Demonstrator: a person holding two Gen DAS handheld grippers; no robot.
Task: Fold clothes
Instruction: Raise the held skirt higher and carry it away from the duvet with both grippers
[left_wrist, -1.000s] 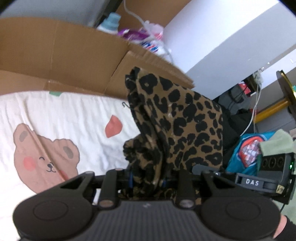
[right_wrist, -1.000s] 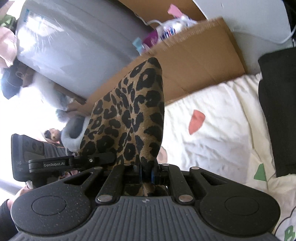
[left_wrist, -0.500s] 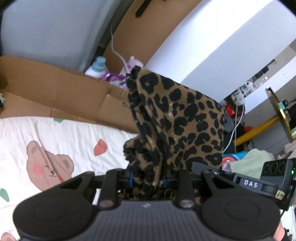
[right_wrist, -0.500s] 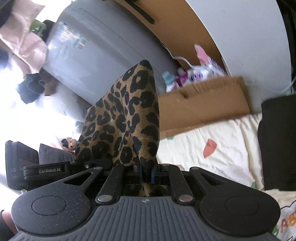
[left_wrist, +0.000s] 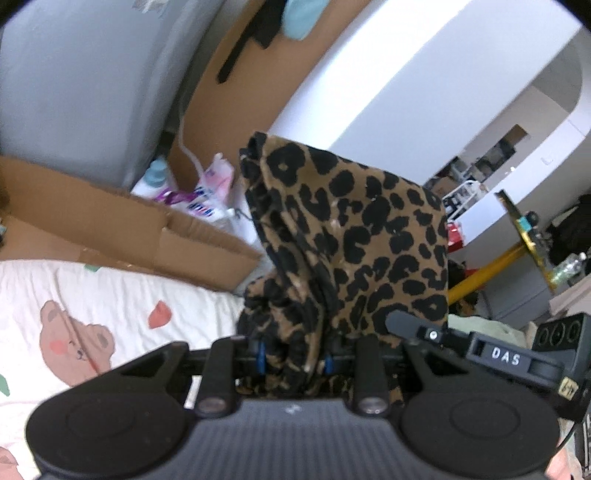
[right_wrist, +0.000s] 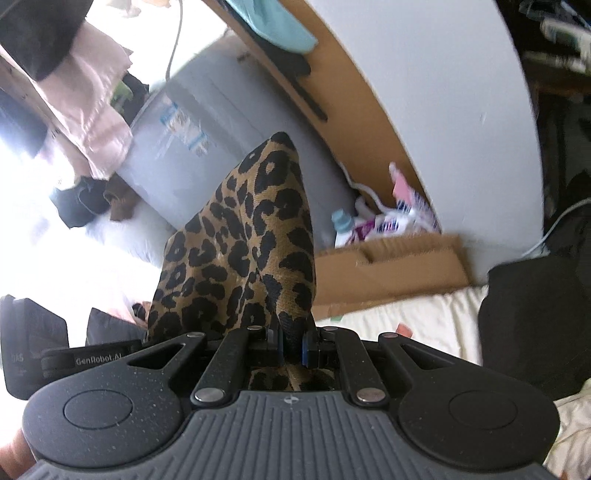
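A leopard-print garment (left_wrist: 351, 243) hangs between both grippers, held up above the bed. My left gripper (left_wrist: 293, 360) is shut on a thick bunched part of it, and folds of the cloth spill over the fingers. My right gripper (right_wrist: 291, 349) is shut on a thin edge of the same leopard-print garment (right_wrist: 243, 251), which rises in a peak ahead of the camera. In the left wrist view the right gripper's black body (left_wrist: 517, 358) shows at the lower right, close beside the cloth. The fingertips of both are hidden by the cloth.
A white bedsheet with bear prints (left_wrist: 74, 317) lies below at the left. Flattened cardboard (left_wrist: 129, 225) and bottles with packets (left_wrist: 199, 192) stand behind it. A black garment (right_wrist: 535, 325) lies on the bed at the right. A grey mattress-like slab (right_wrist: 207, 147) leans behind.
Both grippers have risen with the leopard-print garment, so the bed has dropped lower in view and more of the wall and cardboard shows. Both grips are unchanged.
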